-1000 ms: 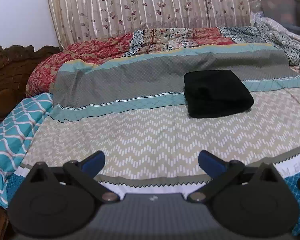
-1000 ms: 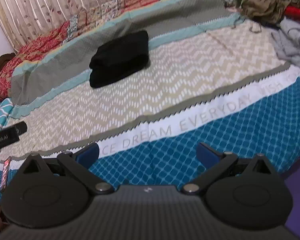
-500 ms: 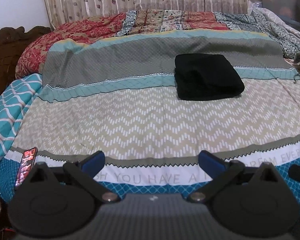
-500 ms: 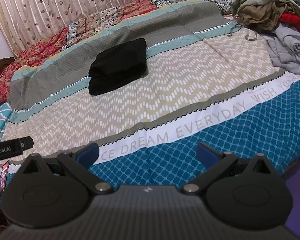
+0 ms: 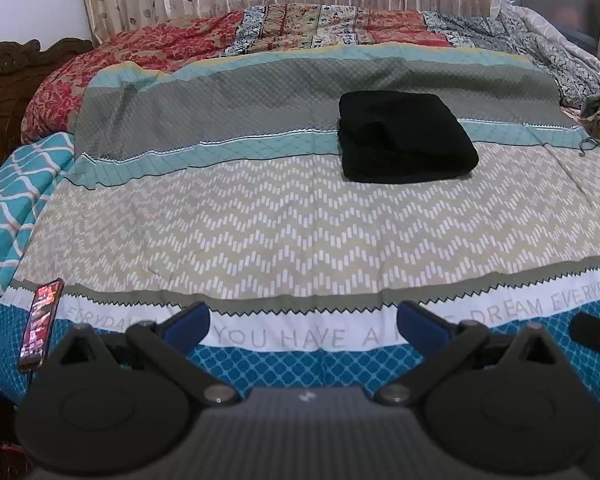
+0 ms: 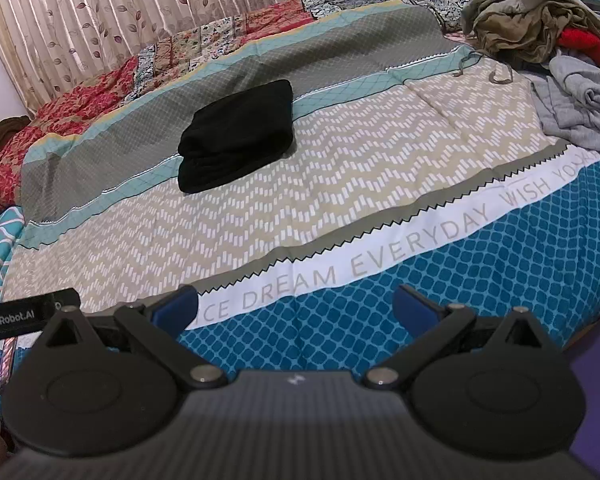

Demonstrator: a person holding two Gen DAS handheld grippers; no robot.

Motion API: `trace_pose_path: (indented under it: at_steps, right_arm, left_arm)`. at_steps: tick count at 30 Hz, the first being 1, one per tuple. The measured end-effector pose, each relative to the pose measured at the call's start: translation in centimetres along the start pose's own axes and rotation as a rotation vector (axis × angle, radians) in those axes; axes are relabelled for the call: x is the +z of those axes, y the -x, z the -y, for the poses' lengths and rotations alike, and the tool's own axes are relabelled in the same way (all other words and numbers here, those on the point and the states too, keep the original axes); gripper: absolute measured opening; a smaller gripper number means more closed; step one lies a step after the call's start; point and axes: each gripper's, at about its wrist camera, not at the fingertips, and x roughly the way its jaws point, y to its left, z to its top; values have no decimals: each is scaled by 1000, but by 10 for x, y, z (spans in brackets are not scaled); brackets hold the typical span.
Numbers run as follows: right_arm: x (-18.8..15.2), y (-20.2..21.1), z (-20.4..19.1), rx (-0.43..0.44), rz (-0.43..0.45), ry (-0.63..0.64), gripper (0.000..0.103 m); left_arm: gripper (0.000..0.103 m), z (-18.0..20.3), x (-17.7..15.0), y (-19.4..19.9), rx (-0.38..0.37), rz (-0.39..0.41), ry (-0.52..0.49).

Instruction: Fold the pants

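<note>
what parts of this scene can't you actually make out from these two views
- Black folded pants: the underside and inner layers are hidden by their own top fold in both views.
- Phone: its screen is too small and angled to read in the left wrist view.
- Clothes pile: cut off by the right edge in the right wrist view.
- Printed bedsheet text: partly covered by the open right tool and the open left tool.

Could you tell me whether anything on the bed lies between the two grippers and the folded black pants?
Nothing visible does. Only bare bedspread lies between the open left gripper, the open right gripper and the black pants. The phone and clothes pile sit off to the sides.
</note>
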Motion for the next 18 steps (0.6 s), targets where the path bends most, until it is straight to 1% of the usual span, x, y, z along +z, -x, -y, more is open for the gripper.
trace_pose_path:
  at_steps: [11, 18]
  right_arm:
    - [-1, -1, 6, 5, -17, -17, 103]
    - [-2, -2, 9, 9, -27, -29, 103]
  left_arm:
    - [103, 5, -5, -3, -5, -23, -9]
    - [103, 7, -7, -3, -28, -37, -10]
